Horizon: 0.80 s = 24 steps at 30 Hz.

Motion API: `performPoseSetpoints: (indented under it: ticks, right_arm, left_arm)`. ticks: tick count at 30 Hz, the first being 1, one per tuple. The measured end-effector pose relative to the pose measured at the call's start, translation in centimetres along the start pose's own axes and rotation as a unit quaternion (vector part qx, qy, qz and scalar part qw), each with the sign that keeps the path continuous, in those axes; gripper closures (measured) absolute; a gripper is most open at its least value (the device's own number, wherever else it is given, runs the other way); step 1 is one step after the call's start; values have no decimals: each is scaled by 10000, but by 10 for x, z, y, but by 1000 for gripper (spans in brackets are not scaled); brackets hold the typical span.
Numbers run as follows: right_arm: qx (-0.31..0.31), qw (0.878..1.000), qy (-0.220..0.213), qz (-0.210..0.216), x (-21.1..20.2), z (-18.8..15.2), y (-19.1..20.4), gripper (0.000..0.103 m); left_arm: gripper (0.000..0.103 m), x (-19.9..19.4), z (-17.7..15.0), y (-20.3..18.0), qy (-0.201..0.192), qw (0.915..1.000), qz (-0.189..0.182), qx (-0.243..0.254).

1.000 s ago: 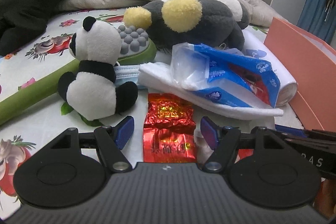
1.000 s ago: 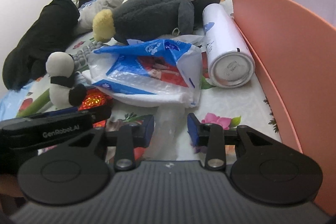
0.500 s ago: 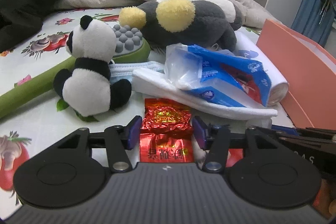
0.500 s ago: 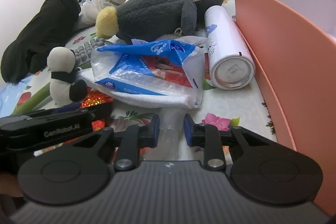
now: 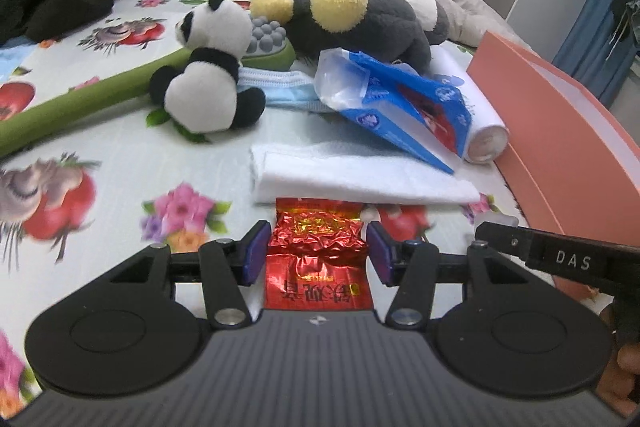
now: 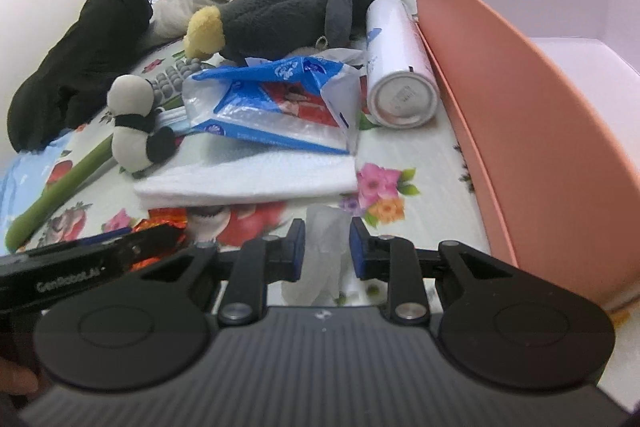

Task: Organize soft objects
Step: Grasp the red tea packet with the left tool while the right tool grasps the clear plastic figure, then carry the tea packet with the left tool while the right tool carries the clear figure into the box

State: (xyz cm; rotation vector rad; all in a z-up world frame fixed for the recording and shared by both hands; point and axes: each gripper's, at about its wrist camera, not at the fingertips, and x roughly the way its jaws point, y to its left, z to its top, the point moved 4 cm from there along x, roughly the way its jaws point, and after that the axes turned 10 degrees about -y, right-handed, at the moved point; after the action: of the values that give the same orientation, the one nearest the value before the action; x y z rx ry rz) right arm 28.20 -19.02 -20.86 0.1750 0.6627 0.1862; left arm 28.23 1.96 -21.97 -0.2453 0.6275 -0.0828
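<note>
The left gripper (image 5: 316,253) holds a red foil packet (image 5: 318,259) between its jaws, which stand about half open with both pads against the packet's sides. The packet likely weighs very little; its crinkled foil looks slippery and easy to crush, so a gentle grip across the middle seems best. It is shiny red with gold print and creased all over.

The right gripper (image 6: 326,253) has narrow jaws closed on a clear plastic glove (image 6: 322,251), limp and almost weightless, which would sag from any hold.

Both items hang just over the flowered bed sheet (image 5: 120,155), near its front edge. Beyond lie a folded white towel (image 5: 360,175), a panda toy (image 5: 208,83) and a blue tissue pack (image 5: 404,103). A pink box (image 6: 540,99) stands open at the right edge.
</note>
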Motion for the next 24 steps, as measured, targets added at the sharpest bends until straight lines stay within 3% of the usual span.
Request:
performPoseSetpoints:
  ticks: [19, 24]
  right_arm:
    - [-227, 9997, 68, 49, -54, -13, 13, 78]
    - [-261, 9994, 203, 107, -70, -10, 17, 78]
  left_arm:
    - [44, -74, -16, 1, 63, 9988, -10, -480]
    - [44, -90, -1, -18, 45, 9997, -99, -210]
